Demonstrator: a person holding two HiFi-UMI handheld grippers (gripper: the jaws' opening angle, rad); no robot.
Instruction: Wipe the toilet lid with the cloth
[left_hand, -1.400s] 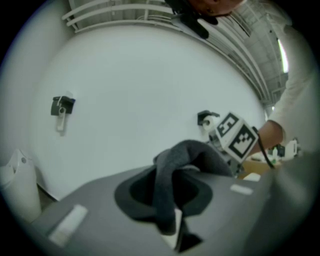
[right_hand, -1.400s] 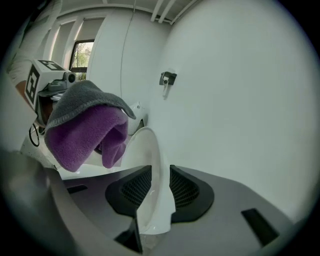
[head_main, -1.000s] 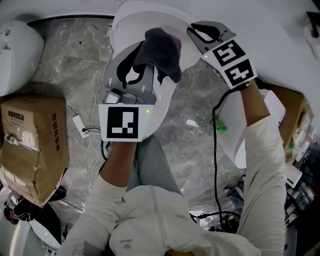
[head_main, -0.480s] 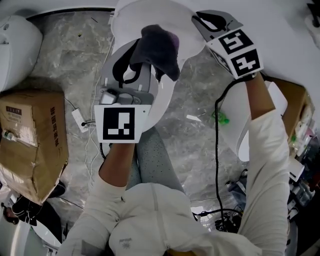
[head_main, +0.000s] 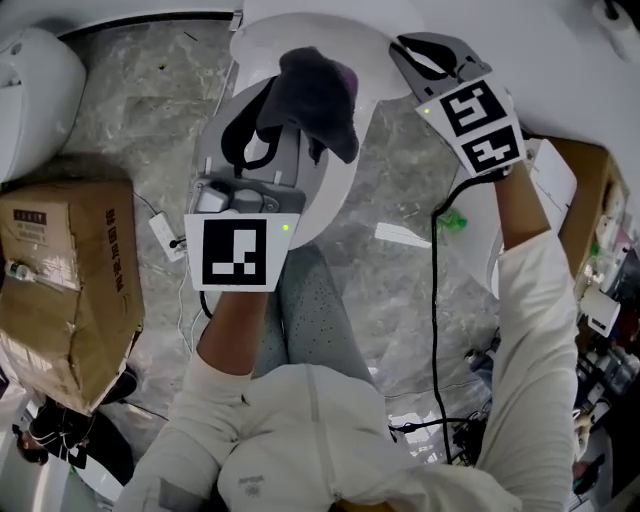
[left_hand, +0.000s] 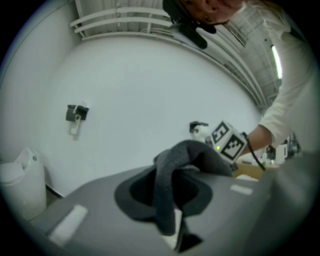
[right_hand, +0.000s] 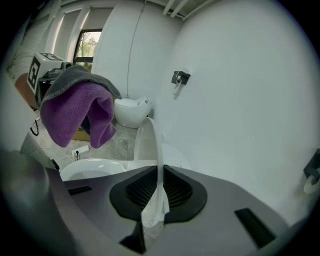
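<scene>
My left gripper (head_main: 272, 128) is shut on a dark grey and purple cloth (head_main: 312, 100) and holds it level over the white toilet (head_main: 335, 195). In the left gripper view the cloth (left_hand: 176, 175) drapes out of the jaws. My right gripper (head_main: 412, 52) points down at the rim of the raised toilet lid (head_main: 262, 32). In the right gripper view the thin white lid (right_hand: 149, 145) stands edge-on between the closing jaws of that gripper (right_hand: 155, 200), and the pads press on it. There the cloth (right_hand: 75, 112) hangs at upper left, short of the lid.
A cardboard box (head_main: 65, 280) sits on the marble floor at left, with a second toilet (head_main: 30, 90) behind it. A power strip and cables (head_main: 170, 245) lie beside the bowl. More white ceramic (head_main: 480, 245) and clutter stand at right. A white wall with a fixture (right_hand: 180, 77) rises behind the lid.
My right gripper has drifted a little to the right with the lid's edge. The left gripper and its cloth have shifted slightly. Both grips look the same.
</scene>
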